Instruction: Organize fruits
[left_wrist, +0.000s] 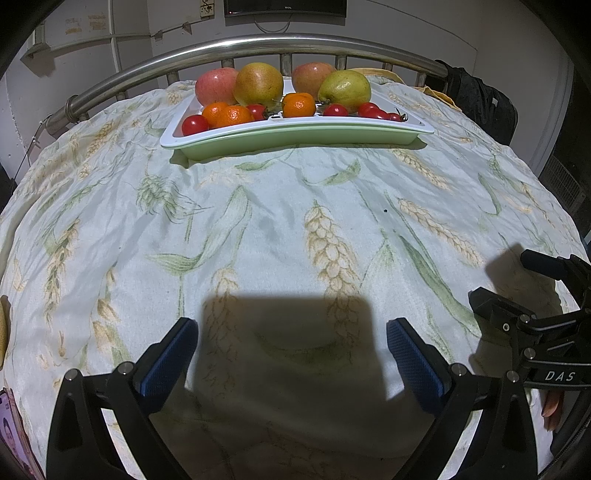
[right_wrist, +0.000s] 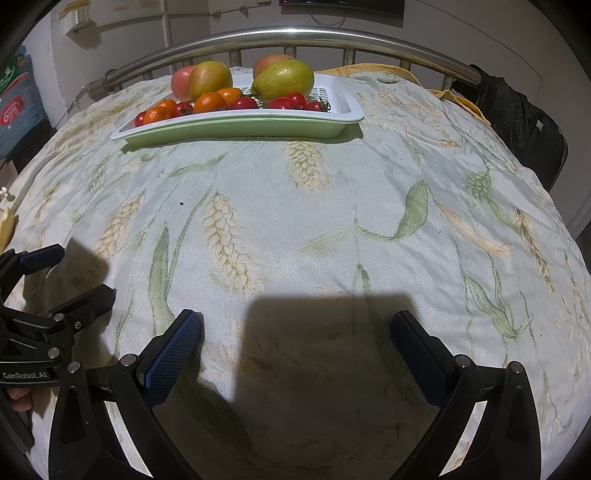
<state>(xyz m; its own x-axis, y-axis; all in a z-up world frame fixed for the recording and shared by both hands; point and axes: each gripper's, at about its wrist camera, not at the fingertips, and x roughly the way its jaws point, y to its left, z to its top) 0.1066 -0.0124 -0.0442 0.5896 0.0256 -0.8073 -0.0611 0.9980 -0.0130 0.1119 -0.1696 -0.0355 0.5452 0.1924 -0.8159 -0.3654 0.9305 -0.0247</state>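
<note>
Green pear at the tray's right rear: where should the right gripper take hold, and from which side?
Judging by its pose, grip the green pear across its wide middle, coming from above. It lies on its side in the slotted tray, an apple close behind and cherry tomatoes crowding its front, so a low frontal approach looks blocked. The right gripper is open and empty.

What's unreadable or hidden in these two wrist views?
- Rear apple, right wrist view: mostly hidden behind the green pear.
- Tray floor, both views: the low angle and the fruit hide any dividers.
- Yellow object, right wrist view: cut off by the left edge, unidentifiable.
- Wall screen, left wrist view: cropped by the top edge.
- Right gripper, left wrist view: only partly in frame.
</note>
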